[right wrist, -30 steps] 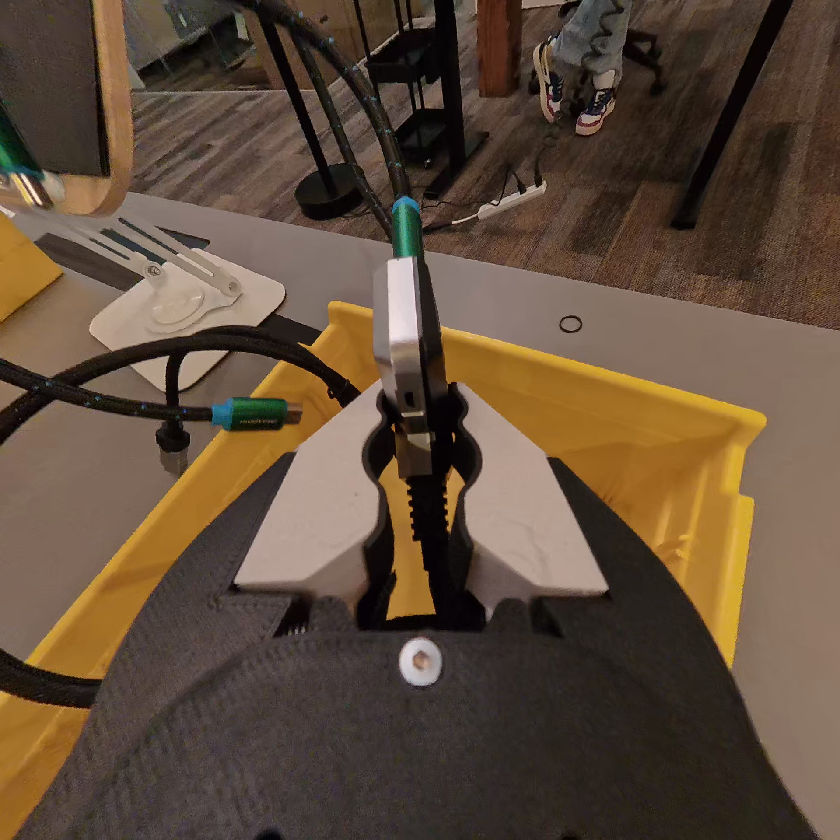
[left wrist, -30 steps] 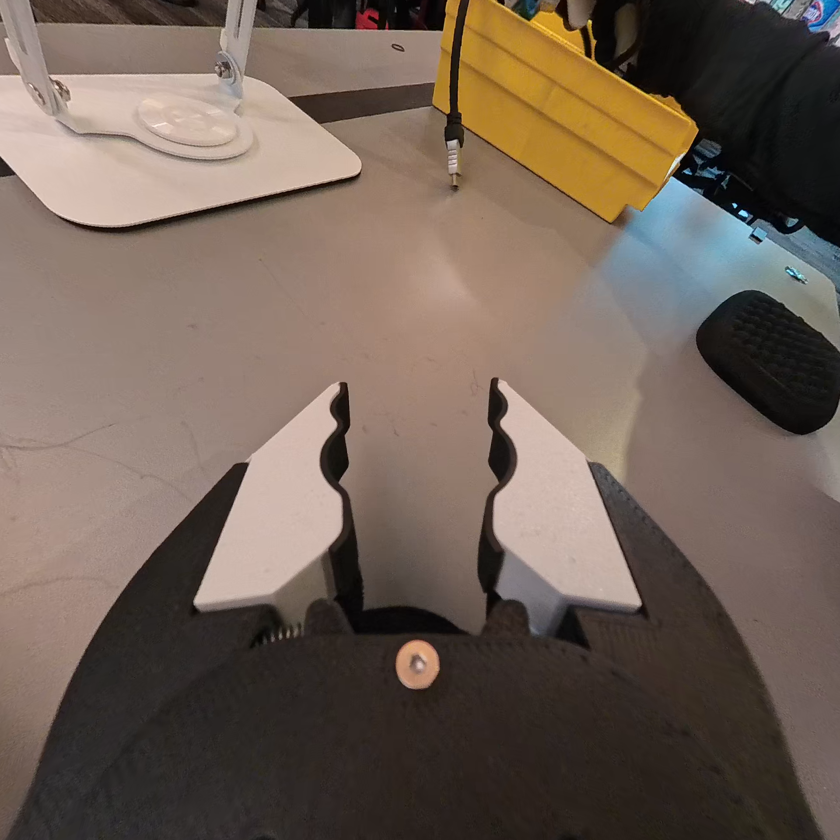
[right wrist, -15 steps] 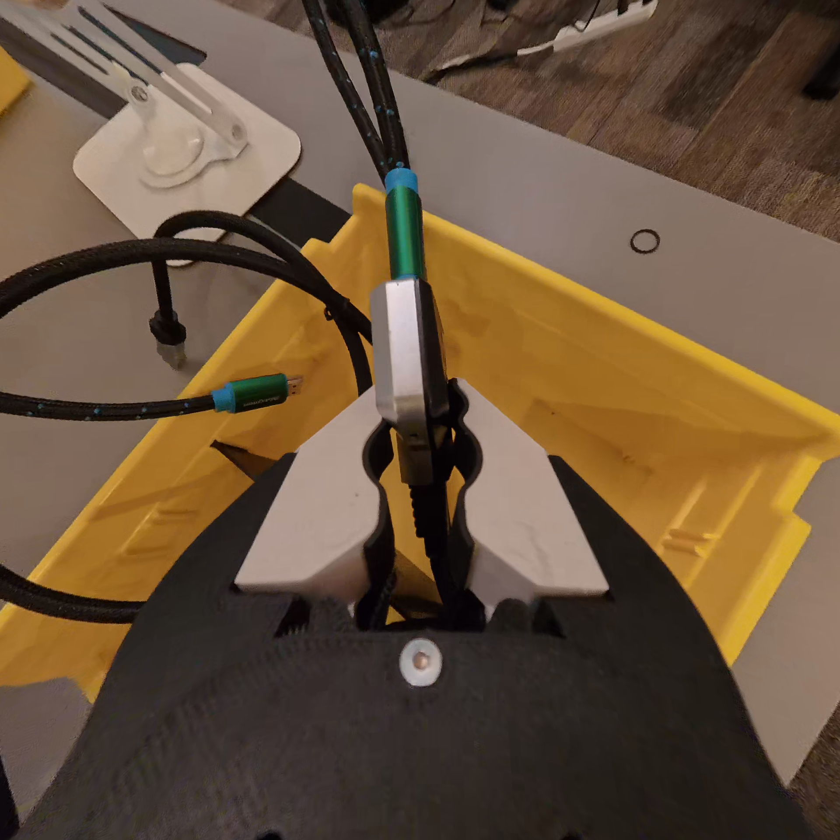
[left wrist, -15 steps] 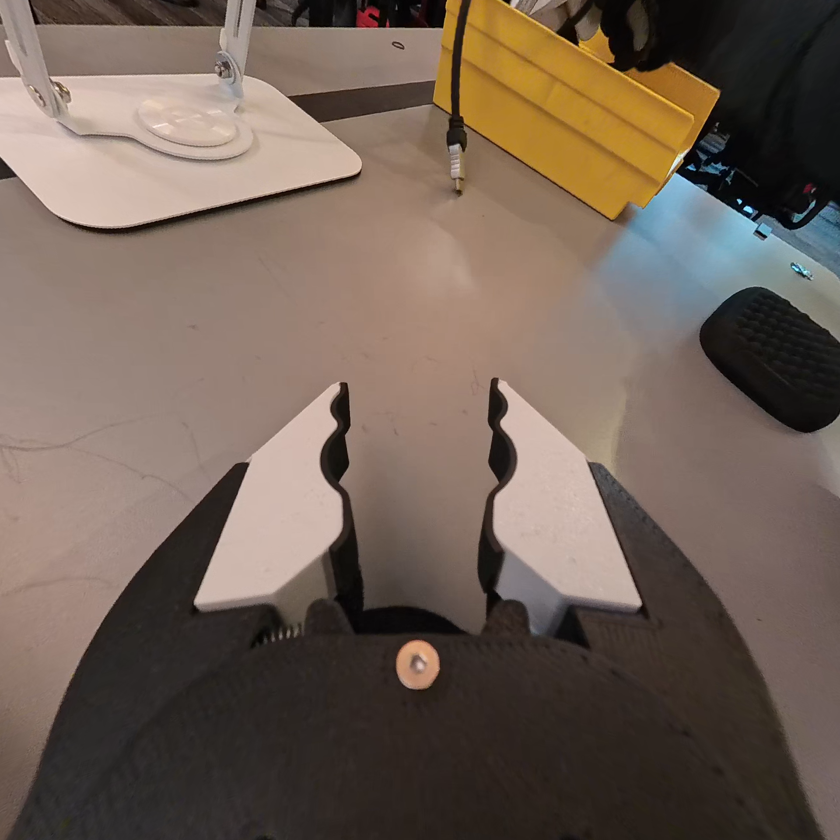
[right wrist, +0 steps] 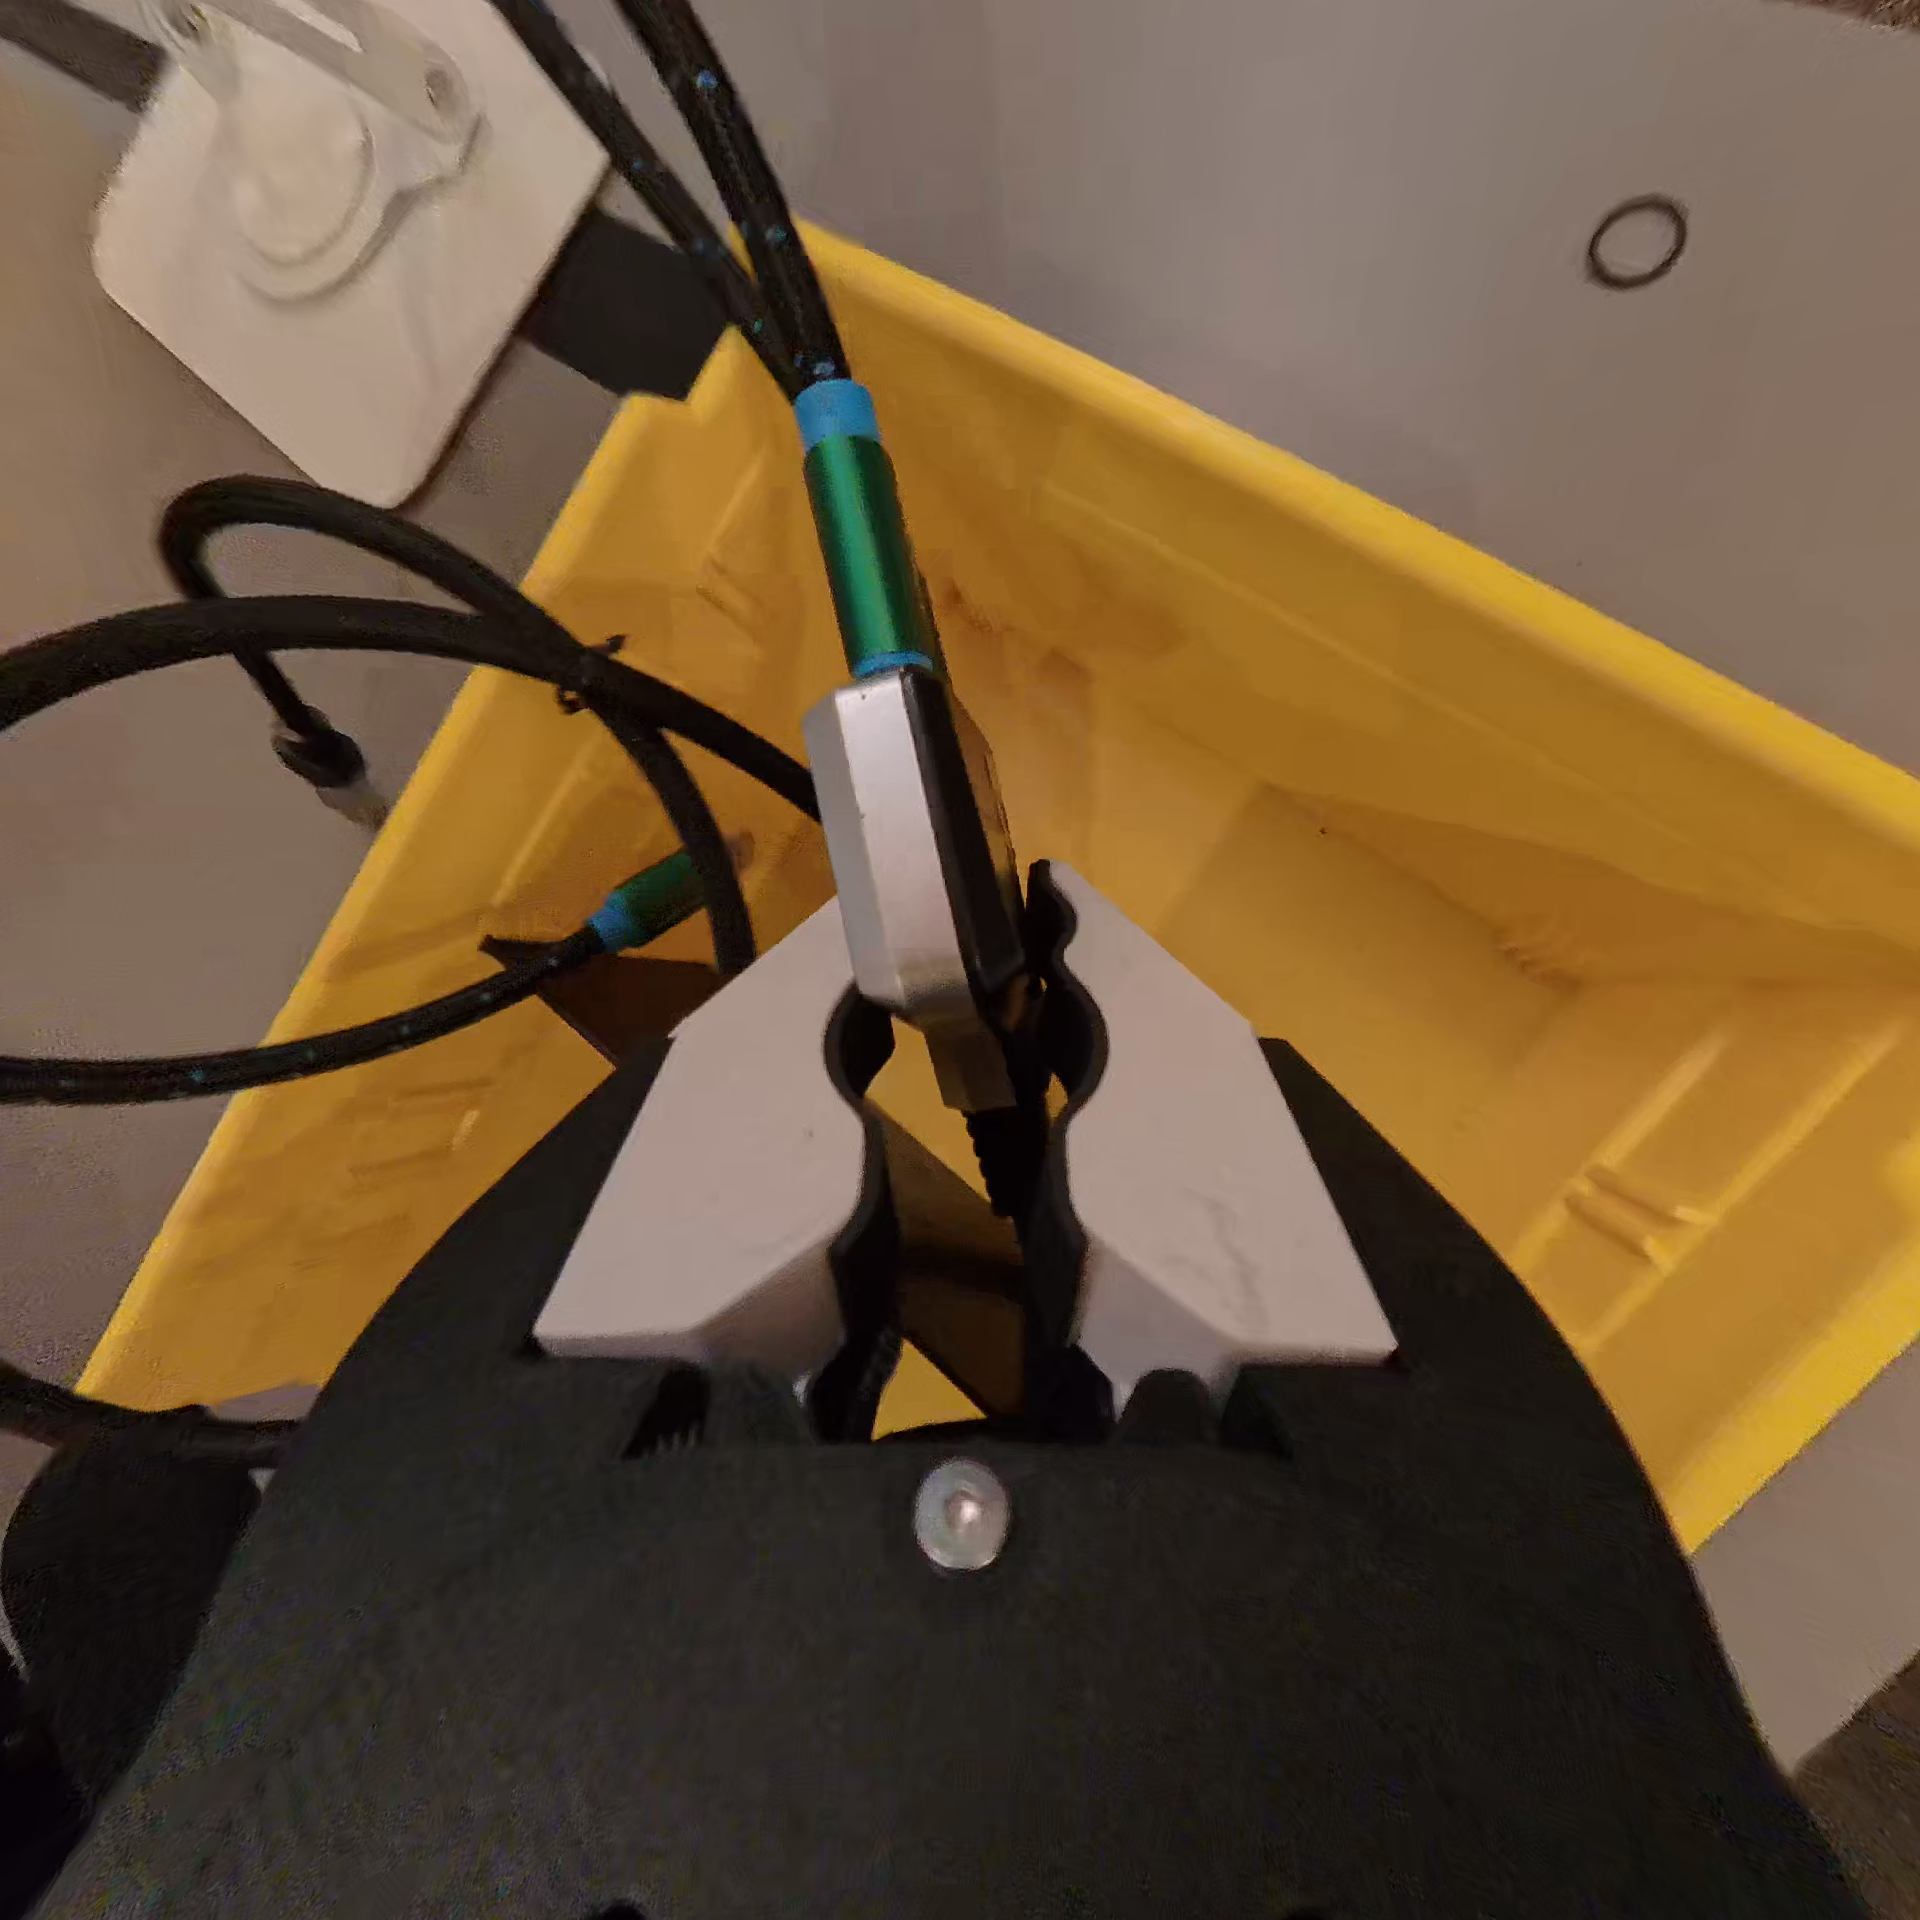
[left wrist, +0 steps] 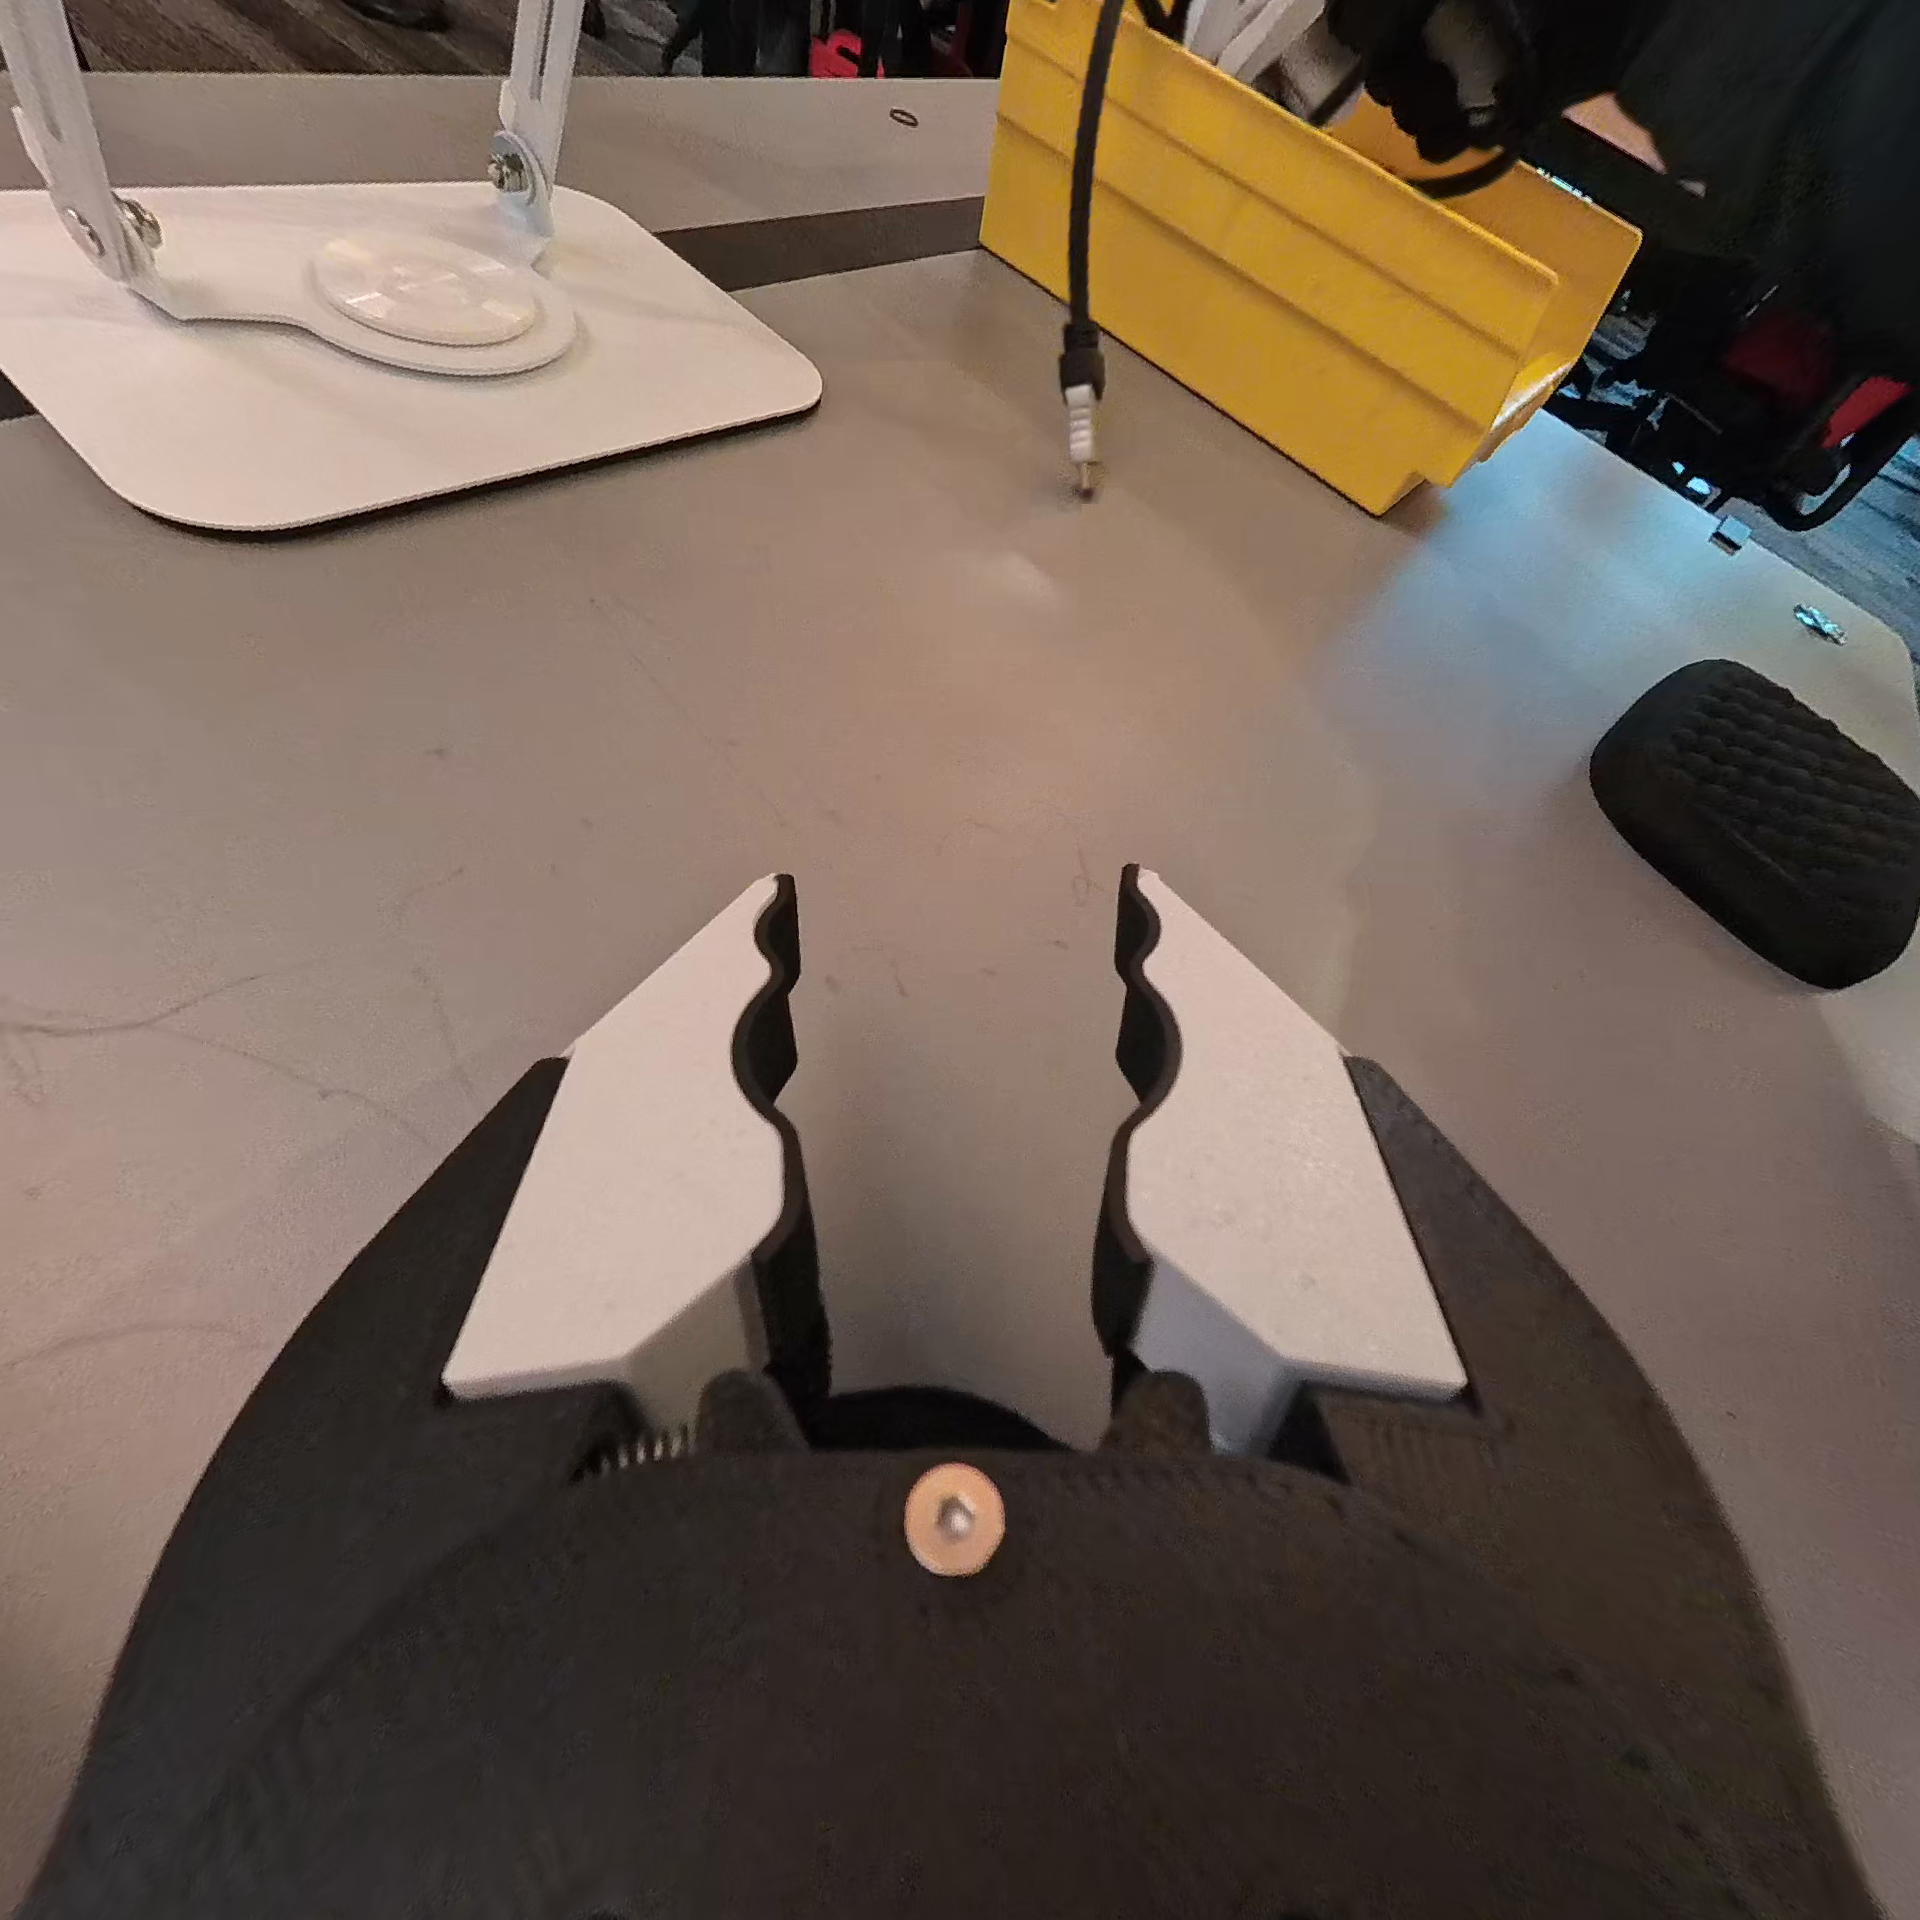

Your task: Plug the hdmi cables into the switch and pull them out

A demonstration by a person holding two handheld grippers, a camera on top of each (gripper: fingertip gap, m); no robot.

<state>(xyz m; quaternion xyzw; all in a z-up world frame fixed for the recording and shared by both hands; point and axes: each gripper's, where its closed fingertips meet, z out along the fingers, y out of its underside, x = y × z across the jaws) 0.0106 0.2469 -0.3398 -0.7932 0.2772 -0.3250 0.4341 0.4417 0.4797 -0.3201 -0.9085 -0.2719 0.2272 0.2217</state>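
Observation:
My right gripper [right wrist: 940, 904] is shut on the silver and black switch [right wrist: 904, 842] and holds it over the inside of the yellow bin [right wrist: 1351, 727]. The switch leans to the left between the jaws. A green HDMI plug [right wrist: 868, 551] on a black braided cable is plugged into its far end. A second green plug [right wrist: 649, 899] hangs loose over the bin's left side. My left gripper [left wrist: 956, 883] is open and empty, low over the grey table [left wrist: 520, 831]. A thin black cable's plug [left wrist: 1081, 416] hangs over the bin [left wrist: 1299, 281] and touches the table.
A white stand base [left wrist: 416, 364] sits at the far left, also in the right wrist view [right wrist: 312, 239]. A black textured pad [left wrist: 1766, 821] lies at the right. A gloved hand [left wrist: 1455, 62] shows above the bin. A small ring [right wrist: 1636, 241] lies beyond the bin. Spacing between my two grippers at the tips: around 50 cm.
My right gripper has gone down and tipped toward the bin with the switch, which now leans left. The loose green plug has dropped to the bin's side. The left gripper has stayed still.

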